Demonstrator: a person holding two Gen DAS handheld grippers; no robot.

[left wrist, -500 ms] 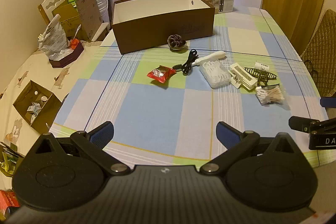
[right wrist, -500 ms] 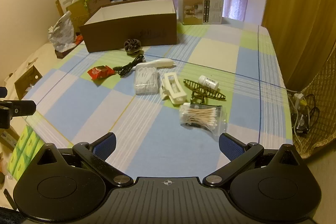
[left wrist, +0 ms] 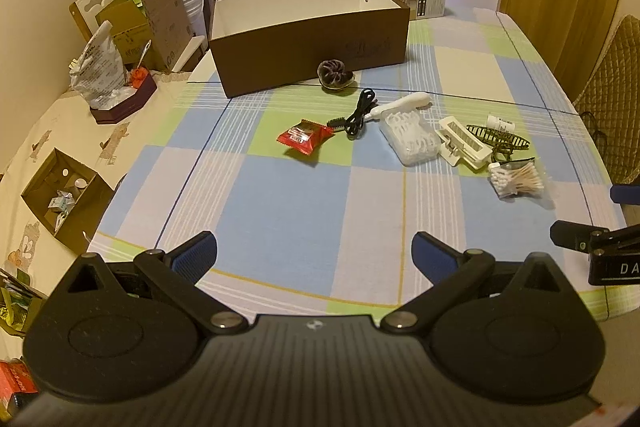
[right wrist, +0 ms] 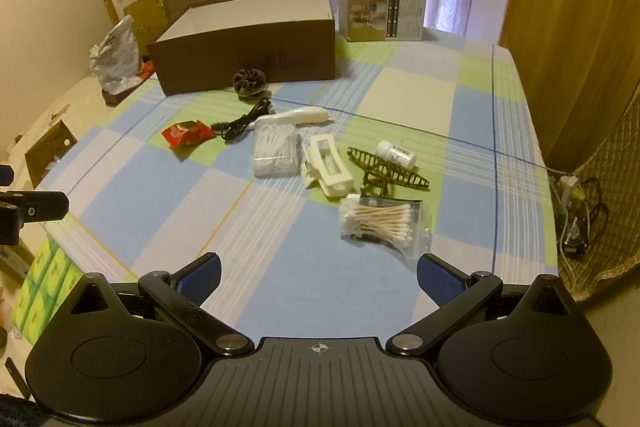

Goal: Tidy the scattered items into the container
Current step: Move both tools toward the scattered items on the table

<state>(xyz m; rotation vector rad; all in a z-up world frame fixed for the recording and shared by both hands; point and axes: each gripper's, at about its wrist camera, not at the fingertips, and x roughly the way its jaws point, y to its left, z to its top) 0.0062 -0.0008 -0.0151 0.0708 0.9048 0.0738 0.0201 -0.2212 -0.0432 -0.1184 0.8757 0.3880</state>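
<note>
Both the left gripper (left wrist: 314, 251) and right gripper (right wrist: 319, 273) are being held spread, empty. 9 items are lying scattered before the brown box (left wrist: 308, 45) on the tabletop (left wrist: 288, 211).

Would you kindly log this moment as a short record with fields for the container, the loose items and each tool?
container: brown box, open top, nothing visible inside
loose items: red packet, black cable, floss-pick case, white clip, cotton swabs, white bottle, all on the checked tablecloth
left tool: open, holding nothing
right tool: open, holding nothing
</note>
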